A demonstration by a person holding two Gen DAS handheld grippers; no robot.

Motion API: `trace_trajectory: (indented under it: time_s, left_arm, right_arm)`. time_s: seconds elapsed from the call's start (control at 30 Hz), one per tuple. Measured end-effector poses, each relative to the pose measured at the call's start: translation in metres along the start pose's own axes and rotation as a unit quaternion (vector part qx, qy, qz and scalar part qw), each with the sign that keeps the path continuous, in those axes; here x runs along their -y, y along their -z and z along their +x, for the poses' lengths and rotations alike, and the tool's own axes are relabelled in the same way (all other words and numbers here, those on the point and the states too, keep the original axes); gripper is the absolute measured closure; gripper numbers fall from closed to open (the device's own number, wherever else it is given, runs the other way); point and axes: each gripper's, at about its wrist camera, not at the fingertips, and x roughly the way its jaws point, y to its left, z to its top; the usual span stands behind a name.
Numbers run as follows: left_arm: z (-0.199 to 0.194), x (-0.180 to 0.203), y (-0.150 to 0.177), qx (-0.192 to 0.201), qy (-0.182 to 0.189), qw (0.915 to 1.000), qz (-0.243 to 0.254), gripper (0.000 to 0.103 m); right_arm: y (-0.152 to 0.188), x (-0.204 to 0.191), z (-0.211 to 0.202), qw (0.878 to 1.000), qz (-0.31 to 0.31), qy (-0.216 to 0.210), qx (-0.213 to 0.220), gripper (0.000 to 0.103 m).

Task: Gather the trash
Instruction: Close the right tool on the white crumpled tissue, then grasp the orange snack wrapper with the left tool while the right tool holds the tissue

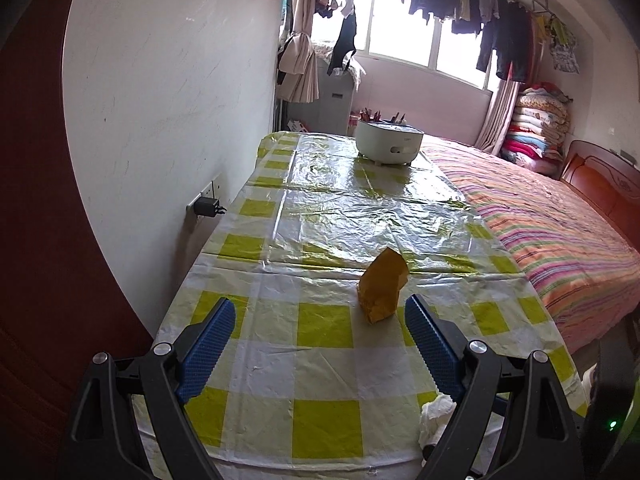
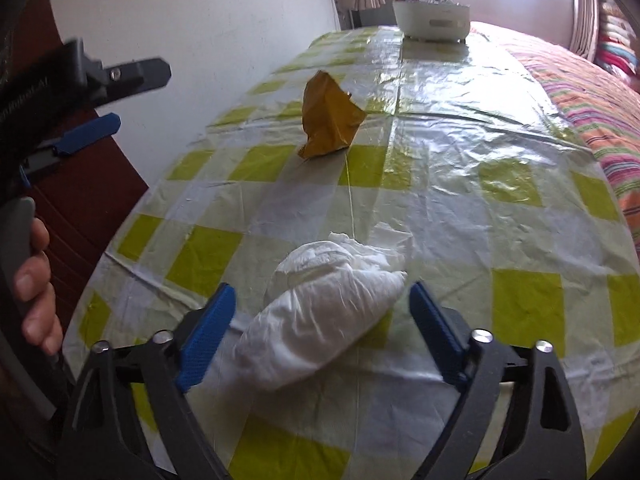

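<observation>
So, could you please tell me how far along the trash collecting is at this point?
Nothing looks collected yet. In hand: the right hand-held gripper is open around the white crumpled tissue, its pads not yet pressing it. Left: the yellow paper wrapper stands on the checked tablecloth ahead of the open, empty left hand-held gripper. No bin is visible.

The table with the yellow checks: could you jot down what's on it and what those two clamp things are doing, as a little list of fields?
surface: table under a yellow-and-white checked plastic cover
trash 1: crumpled white tissue, near edge
trash 2: yellow-brown paper scrap, standing up, further in
other item: white pot at the far end
left hand-held gripper: open, aimed at the paper scrap, not touching it
right hand-held gripper: open, tissue lies between its fingers, not pinched
beside table: striped bed
</observation>
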Motion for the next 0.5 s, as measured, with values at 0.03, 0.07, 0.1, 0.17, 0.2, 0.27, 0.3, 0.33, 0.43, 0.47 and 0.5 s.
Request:
trace_trajectory:
  time_s: [0.03, 0.07, 0.1, 0.17, 0.2, 0.27, 0.3, 0.33, 0.43, 0.47, 0.5]
  left_arm:
    - [0.003, -0.001, -0.001, -0.002, 0.000, 1.0000, -0.003, 0.019]
    - [0.006, -0.003, -0.003, -0.005, 0.000, 1.0000, -0.009, 0.019]
    - [0.009, -0.004, -0.004, -0.006, -0.001, 0.9999, -0.012, 0.019]
    - [0.016, -0.006, -0.006, -0.010, -0.004, 0.9998, -0.017, 0.019]
    - [0.019, -0.006, -0.006, -0.012, -0.005, 0.9997, -0.019, 0.019]
    - [0.026, -0.005, -0.007, -0.017, -0.007, 0.9996, -0.021, 0.019]
    - [0.029, -0.005, -0.007, -0.019, -0.008, 0.9996, -0.020, 0.019]
    - [0.033, -0.005, -0.006, -0.022, -0.009, 0.9995, -0.020, 0.019]
    - [0.043, -0.002, -0.006, -0.034, -0.009, 0.9992, -0.019, 0.019]
    - [0.045, -0.001, -0.006, -0.037, -0.009, 0.9991, -0.018, 0.019]
    - [0.048, 0.001, -0.006, -0.040, -0.009, 0.9990, -0.017, 0.019]
  right_arm:
    - [0.000, 0.000, 0.004, 1.000, 0.001, -0.002, -0.006, 0.027]
    - [-0.001, 0.000, 0.006, 1.000, 0.003, -0.004, -0.007, 0.032]
    - [-0.001, -0.001, 0.003, 1.000, -0.003, 0.001, -0.004, 0.033]
    - [-0.002, -0.003, 0.003, 1.000, -0.011, 0.005, -0.004, 0.054]
    - [-0.002, -0.001, 0.000, 1.000, -0.010, 0.007, -0.002, 0.062]
    - [-0.001, 0.002, -0.001, 1.000, -0.004, -0.009, -0.001, 0.072]
    - [-0.002, 0.005, -0.001, 1.000, -0.003, -0.013, -0.002, 0.073]
    - [-0.001, 0.007, -0.002, 1.000, -0.001, -0.018, -0.001, 0.075]
    - [0.001, 0.016, -0.009, 0.999, 0.014, -0.033, 0.004, 0.077]
    - [0.002, 0.020, -0.013, 0.999, 0.024, -0.042, 0.006, 0.077]
    - [0.003, 0.025, -0.017, 0.998, 0.035, -0.051, 0.008, 0.077]
